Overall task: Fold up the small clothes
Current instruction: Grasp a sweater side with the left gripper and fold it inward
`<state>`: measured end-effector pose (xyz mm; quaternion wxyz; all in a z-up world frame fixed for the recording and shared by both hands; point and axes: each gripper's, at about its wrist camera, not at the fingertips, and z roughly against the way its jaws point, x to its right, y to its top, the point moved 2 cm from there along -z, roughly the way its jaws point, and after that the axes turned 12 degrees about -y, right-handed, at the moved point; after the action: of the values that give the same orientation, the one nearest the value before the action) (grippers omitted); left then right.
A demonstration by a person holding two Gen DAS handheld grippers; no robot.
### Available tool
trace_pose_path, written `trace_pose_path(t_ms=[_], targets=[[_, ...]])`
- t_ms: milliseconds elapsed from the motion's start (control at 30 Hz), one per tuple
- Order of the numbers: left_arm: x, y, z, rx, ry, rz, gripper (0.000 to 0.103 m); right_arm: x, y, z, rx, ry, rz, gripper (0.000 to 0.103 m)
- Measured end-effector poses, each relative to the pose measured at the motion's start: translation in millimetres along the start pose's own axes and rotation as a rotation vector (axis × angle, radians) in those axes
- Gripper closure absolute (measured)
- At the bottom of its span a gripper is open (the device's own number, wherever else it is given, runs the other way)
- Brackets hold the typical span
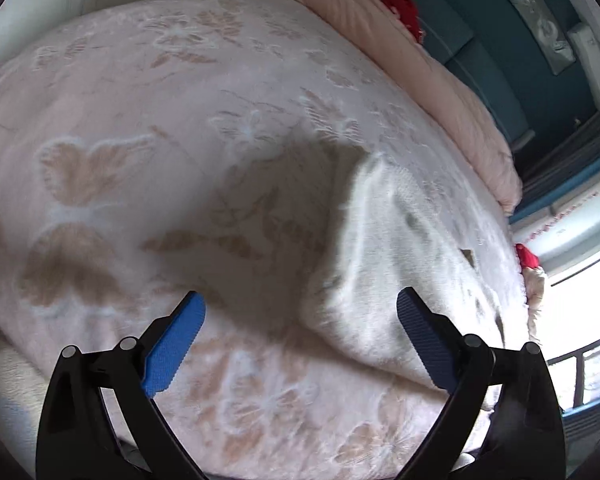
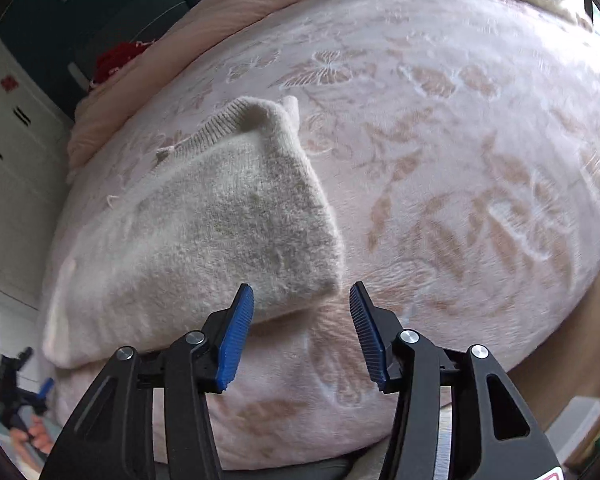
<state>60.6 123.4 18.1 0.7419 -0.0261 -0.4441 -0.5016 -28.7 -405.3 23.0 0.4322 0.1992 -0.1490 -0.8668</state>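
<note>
Two grippers: left gripper (image 1: 300,312) and right gripper (image 2: 301,304), jaws held wide, nothing gripped.
Sweater (image 2: 204,240): cream, folded, laid on bed (image 2: 460,160), just beyond right jaws.

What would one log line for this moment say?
left claw: open, empty | right claw: open, empty | sweater: folded on blanket | right claw at its near corner
</note>
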Motion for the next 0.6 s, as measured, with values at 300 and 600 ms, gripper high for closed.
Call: trace_pose_path(t_ms=[300, 600], targets=[[24, 12, -39, -0.080, -0.024, 0.053, 0.089, -15, 30, 18, 0.071, 0.144, -0.119, 0.090], [10, -1, -34, -0.115, 0.148, -0.057, 0.076, -3, 9, -12, -0.050, 0.032, -0.076, 0.083]])
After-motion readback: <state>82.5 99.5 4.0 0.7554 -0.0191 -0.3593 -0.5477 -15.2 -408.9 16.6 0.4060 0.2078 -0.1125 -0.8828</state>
